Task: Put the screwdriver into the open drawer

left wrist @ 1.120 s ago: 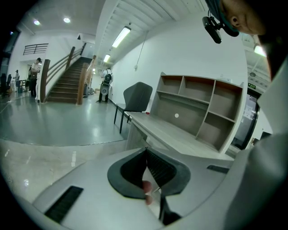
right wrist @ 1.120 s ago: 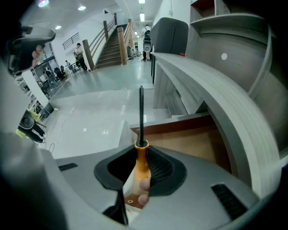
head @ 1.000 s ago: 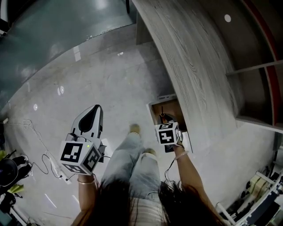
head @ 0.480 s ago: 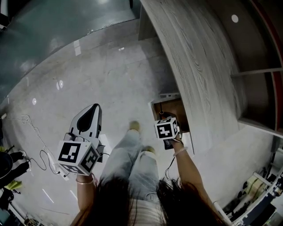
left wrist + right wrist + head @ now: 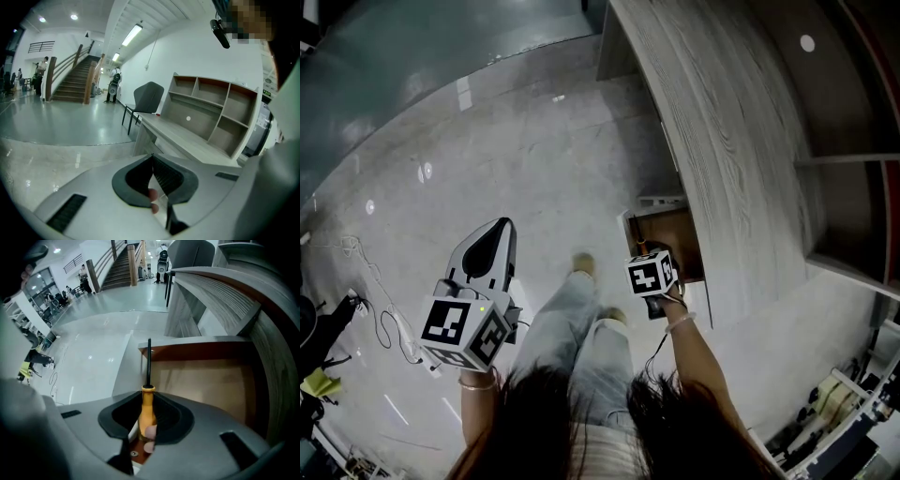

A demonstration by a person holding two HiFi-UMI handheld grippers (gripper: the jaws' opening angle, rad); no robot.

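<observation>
Head view: left gripper, white and grey with a black-and-white marker cube, sits lower left of the frame above the glossy grey floor, well apart from the furniture. Right gripper is just right of centre, its marker cube at the lower edge of the open brown wooden drawer. Its jaws are hard to read from here. The drawer sticks out from the long grey wood-grain desk that runs down the upper right. Person's legs in light jeans fill bottom centre. Loose cables lie on the floor at far left.

Left gripper view: left gripper has its jaws pressed together with nothing between them. Behind it are the desk with an open shelf unit at centre right, a dark grey chair at centre, and a staircase at upper left.

Right gripper view: right gripper is clamped on the yellow handle of the screwdriver, in the lower centre of the frame. The thin black shaft runs straight up the frame, and its tip overlaps the drawer's reddish-brown far rim. The light wooden drawer bottom spreads across centre right. Desk edge curves along the upper right.
</observation>
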